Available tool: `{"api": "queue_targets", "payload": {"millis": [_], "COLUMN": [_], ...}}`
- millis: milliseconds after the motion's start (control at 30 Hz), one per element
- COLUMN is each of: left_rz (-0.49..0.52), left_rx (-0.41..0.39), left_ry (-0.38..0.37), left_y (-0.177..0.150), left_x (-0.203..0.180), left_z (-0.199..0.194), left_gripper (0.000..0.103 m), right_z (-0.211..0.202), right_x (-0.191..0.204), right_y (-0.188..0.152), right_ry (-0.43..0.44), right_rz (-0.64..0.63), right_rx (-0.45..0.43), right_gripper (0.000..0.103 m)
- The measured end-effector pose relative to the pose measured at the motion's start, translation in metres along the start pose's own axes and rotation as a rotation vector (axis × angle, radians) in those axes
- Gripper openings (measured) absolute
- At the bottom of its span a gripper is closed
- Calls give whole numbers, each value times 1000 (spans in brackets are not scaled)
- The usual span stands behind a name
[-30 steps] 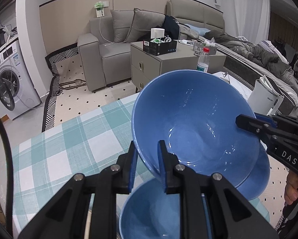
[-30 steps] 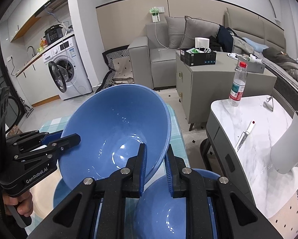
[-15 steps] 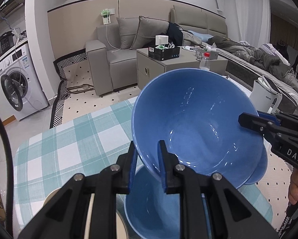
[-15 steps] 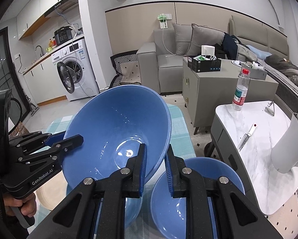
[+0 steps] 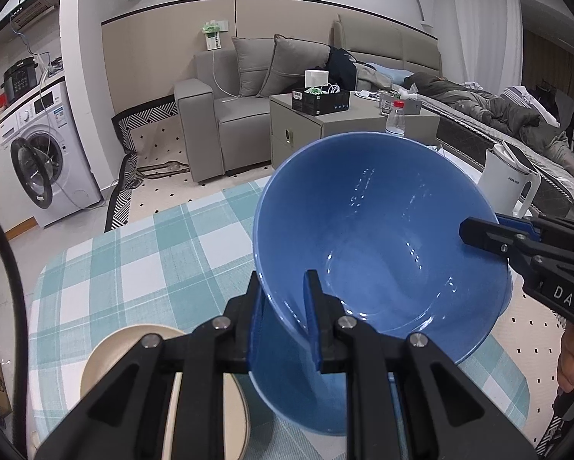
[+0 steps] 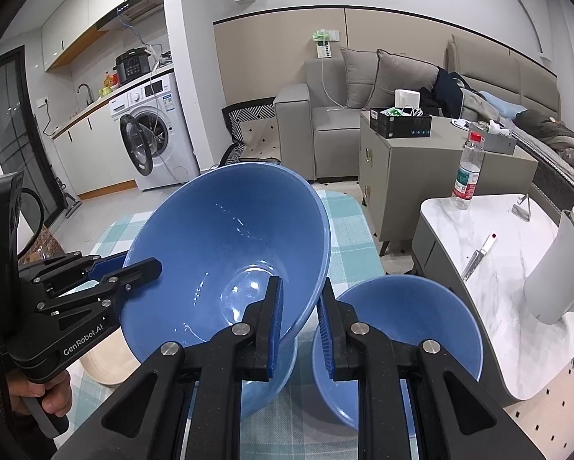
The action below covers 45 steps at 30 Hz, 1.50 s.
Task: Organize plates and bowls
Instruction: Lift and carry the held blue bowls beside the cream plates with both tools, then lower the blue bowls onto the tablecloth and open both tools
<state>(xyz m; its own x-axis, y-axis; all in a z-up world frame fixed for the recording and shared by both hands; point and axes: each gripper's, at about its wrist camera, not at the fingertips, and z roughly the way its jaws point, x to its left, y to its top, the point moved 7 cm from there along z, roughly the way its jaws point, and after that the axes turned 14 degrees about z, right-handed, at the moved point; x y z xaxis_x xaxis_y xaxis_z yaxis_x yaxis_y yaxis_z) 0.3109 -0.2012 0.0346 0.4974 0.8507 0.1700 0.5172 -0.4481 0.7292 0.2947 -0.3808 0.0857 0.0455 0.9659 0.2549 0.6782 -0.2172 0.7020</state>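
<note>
Living-room setup with a grey sofa [image 5: 225,115] at the back, a washing machine [image 5: 41,157] off to the left, and a table under a teal checked cloth [image 5: 141,253] up close. Both tongs are clamped on the same big blue bowl [image 5: 379,253] and hold it tilted above the table, its mouth facing the cameras. The left gripper [image 5: 283,306] pinches the near rim — one pad inside, one outside — and points down at a slant. The right gripper [image 6: 300,314] does the same on the opposite side of the rim, jaws squeezed onto the wall. In the right wrist view you can see a hand [image 6: 49,391] wrapped around the left tool's handle at the bottom left.

Stuff around: just under the held bowl there's another blue bowl [image 6: 268,379] on the cloth, mostly hidden by it. A third, smaller blue bowl [image 6: 398,341] sits just to its right, near the table's edge. A cream plate [image 5: 133,356] lies on the near left of the cloth, partly behind the left tool. Right of the table stands a marble-topped side table [image 6: 490,237] with a white kettle [image 6: 559,268], a water bottle [image 6: 467,168] and a knife [image 6: 478,255].
</note>
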Motion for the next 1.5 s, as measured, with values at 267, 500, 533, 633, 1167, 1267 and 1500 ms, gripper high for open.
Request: {"api": "queue_targets", "payload": {"millis": [267,500,533,633,1167,1267,1500], "left_rz": [-14,-21,-22,-26,-13,-3,4], "left_rx": [12,27,28,38,96,101,110], "left_ry": [7,17,18,19,42,53,56], "left_y": [-22,-36,-38,-45,-69,-71,-74], "left_x": [-2,-1,-1,1,2,2,2], "left_z": [-4,-4,-4,-2,15,18,21], "left_gripper": [18,18,18,18,18,18,18], "right_z": [-1,3,4,8,37,40,46], "right_x": [8,14,15,16,19,19,18], "right_y": [-24,-36,-38,-42,-67,-70,-75], "right_ry": [5,7,8,12,-6,-17,-47], "right_rz": [-20,-34,-35,-39,-68,-81,-116], "right_rx": [17,32,34,43,100,99,97], "right_gripper": [18,18,18,18,18,19,20]}}
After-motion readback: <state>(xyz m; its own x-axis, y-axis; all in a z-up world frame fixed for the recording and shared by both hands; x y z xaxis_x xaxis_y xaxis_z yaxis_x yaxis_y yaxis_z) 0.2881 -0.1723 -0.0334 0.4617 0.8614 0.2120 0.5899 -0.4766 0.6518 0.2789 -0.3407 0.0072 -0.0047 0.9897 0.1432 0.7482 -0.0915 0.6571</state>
